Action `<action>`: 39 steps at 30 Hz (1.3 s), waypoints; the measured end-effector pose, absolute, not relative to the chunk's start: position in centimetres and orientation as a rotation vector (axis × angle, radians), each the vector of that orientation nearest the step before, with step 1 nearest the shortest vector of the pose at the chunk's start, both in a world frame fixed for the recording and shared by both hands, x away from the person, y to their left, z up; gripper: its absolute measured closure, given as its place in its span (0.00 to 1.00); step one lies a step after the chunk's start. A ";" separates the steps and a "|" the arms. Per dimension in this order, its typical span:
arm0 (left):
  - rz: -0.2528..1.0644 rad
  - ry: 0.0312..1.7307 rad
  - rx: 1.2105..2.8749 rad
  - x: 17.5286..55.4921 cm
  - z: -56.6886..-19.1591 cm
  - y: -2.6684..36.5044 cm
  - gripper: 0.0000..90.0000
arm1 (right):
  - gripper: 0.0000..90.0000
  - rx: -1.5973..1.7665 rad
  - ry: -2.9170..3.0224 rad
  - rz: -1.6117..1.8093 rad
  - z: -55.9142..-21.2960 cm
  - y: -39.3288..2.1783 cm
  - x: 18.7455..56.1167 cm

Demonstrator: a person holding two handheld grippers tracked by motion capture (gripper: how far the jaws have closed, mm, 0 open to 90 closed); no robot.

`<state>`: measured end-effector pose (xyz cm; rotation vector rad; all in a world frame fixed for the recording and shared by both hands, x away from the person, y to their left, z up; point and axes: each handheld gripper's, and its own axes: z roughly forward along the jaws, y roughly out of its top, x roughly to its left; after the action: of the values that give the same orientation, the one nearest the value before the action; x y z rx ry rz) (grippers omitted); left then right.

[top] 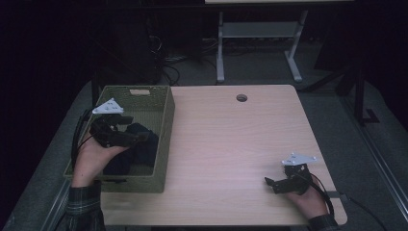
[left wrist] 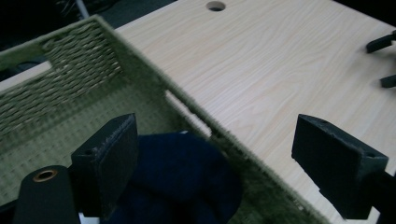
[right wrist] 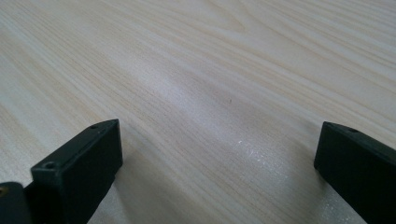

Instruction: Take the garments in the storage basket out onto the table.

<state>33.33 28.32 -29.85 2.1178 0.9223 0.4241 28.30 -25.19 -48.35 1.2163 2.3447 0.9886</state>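
A green woven basket (top: 166, 126) stands at the table's left side, with a dark navy cloth (top: 137, 149) bundled in its near half. My left gripper (top: 137, 129) hovers over the basket, above the cloth, open with nothing between its jaws. In the left gripper view the navy cloth (left wrist: 187, 177) lies below the open left gripper (left wrist: 229, 165), beside the basket's right wall (left wrist: 187, 105). My right gripper (top: 268, 183) rests low at the table's near right, open and empty. In the right gripper view its jaws stand wide apart over bare wood (right wrist: 210, 102), the right gripper (right wrist: 217, 163) holding nothing.
The light wood table (top: 231, 144) has a round cable hole (top: 241, 97) near its far edge. A white desk frame (top: 260, 43) stands on the floor beyond. Dark floor and cables surround the table.
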 end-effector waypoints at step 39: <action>0.356 1.075 2.229 35.4 -33.5 31.0 0.16 | 0.01 1.216 2.345 0.988 -48.3 -25.2 28.3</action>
<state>35.39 30.99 -33.53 2.2285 1.0754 0.3558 28.30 -25.19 -48.34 1.2160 2.3452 0.9884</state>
